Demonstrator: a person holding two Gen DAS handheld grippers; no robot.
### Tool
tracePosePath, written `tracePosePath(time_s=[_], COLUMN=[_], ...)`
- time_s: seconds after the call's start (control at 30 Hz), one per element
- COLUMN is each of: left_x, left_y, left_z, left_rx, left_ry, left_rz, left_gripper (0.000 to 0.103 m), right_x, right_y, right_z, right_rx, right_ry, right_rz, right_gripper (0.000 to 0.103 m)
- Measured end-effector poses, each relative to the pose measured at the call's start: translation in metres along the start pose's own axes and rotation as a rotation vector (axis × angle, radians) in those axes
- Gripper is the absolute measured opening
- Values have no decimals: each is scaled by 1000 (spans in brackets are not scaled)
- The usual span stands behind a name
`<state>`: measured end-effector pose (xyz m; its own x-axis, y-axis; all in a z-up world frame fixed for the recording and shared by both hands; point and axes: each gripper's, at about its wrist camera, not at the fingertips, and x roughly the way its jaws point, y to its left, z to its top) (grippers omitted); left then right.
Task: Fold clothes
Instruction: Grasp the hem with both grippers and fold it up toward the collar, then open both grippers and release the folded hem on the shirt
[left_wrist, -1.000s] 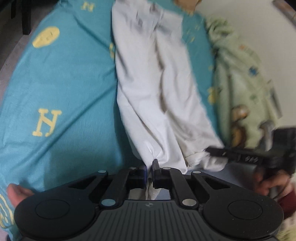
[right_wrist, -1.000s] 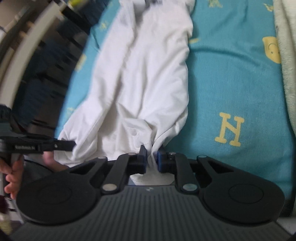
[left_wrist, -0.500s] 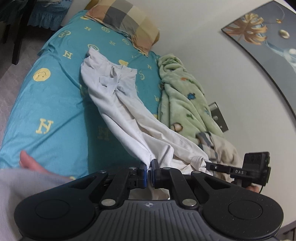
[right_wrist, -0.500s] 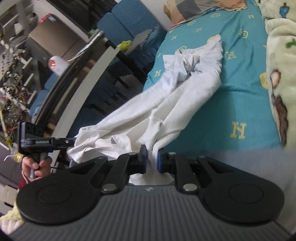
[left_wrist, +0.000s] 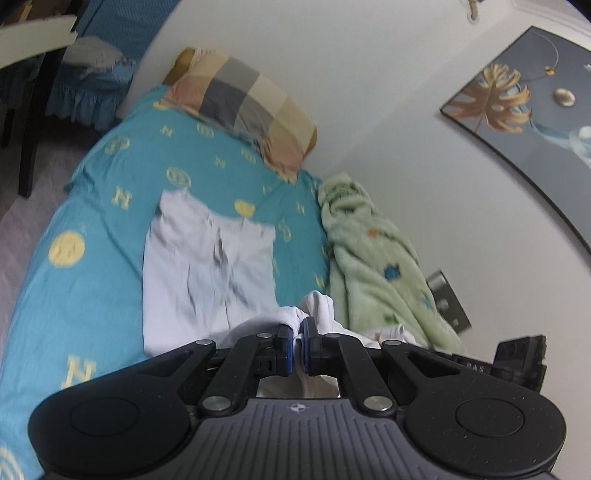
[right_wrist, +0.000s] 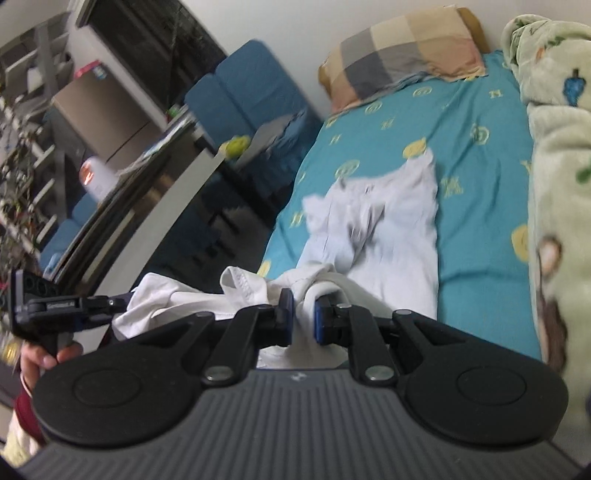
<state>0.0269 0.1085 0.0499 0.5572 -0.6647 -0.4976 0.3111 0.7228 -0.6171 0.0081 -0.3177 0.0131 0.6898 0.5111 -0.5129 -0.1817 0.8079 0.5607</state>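
The left gripper (left_wrist: 298, 345) is clamped on a bunched fold of the white trousers (left_wrist: 207, 266), and the right gripper (right_wrist: 303, 317) is clamped on another thick fold of the same cloth, with its blue pads pressed against both sides. The near end of the trousers is lifted off the bed (left_wrist: 74, 280) between the two grippers, while the far part lies flat on the teal sheet, with its far edge towards the checked pillow (left_wrist: 251, 107). On the wall side, a pale green blanket (left_wrist: 373, 266) lies along the bed edge, just beside the trousers, so the free room there is narrow. On the other side there is a wide strip of bare sheet until the bed edge, and beyond it the floor and a dark table (right_wrist: 162, 206) stand near. The sheet is printed with yellow letters "H" or "N" and round marks; the blur makes it hard to decide which letter. In the left wrist view the other gripper shows white letters that read perhaps "DAS". A hand (right_wrist: 48, 358) holds the left gripper's handle in the right wrist view. A framed picture (left_wrist: 524, 110) of a golden leaf hangs on the wall.
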Motion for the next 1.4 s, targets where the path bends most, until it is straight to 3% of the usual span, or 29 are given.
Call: tracePosePath(time_s=[0.33,0.53,0.73,0.87,0.97,1.1,1.13,1.17,1.23,1.4], left_x=[147,241,296,298,287,263,255,248,232,203], left_y=[52,109,158,159,145,127,123,120,114,99], left_z=[75,80,66,63,60,54,51,48,41,15], left_rx=[156,181,147,148,177,201,207,207,185,140], left_ry=[-25,46,144,148,138,105,96,90,82,75], left_rz=[98,170,230,249,277,319,327,319,297,312], left_gripper=[6,6,6,8,17,61,67,68,68,69], right_x=[114,186,234,235,230,217,211,204,190,158], right_y=[-64,-110,-142,-147,-145,-136,-133,-131,-126,-111], right_z=[61,61,49,49,50,47,45,43,39,26], right_rx=[-70,-133,-136,-104,-82,-72,-69,-62,-42,21], right_ry=[-13,37,122,130,128,122,115,105,84,37], right_rz=[-105,-157,-172,-158,-158,-180,-184,-186,-192,-202], right_gripper=[15,15,15,17,22,36,48,61,70,70])
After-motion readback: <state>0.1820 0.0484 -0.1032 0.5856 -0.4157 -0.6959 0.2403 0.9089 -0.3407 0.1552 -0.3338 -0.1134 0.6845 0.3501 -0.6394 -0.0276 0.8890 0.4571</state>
